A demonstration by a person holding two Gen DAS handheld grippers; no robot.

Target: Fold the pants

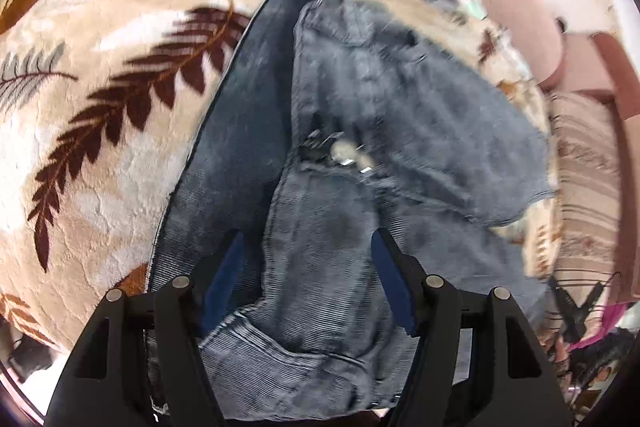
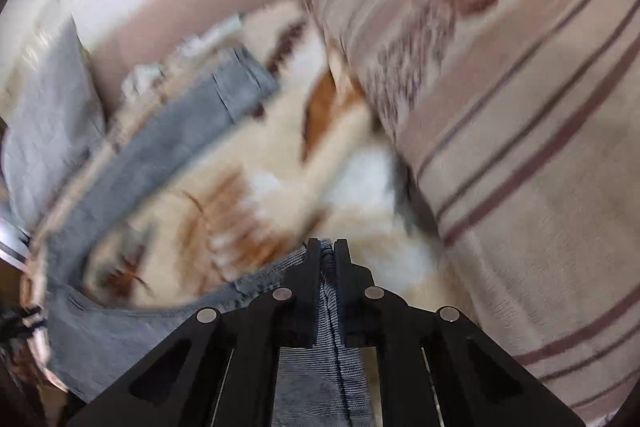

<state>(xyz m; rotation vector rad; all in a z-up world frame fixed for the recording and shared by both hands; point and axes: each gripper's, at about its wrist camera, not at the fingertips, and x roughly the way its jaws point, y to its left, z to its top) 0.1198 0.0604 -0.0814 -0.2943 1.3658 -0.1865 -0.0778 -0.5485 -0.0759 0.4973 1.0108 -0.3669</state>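
The grey pants (image 1: 360, 131) lie on a leaf-patterned blanket (image 1: 100, 147), open blanket beside them. The left hand-held gripper (image 1: 306, 283) stands apart over them; the right hand-held gripper (image 2: 327, 251) is clamped on a pants fold beside a striped cushion (image 2: 520, 147).

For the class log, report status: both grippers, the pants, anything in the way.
Left gripper open over the pants. Right gripper shut on pants fabric. Striped cushion close at right.
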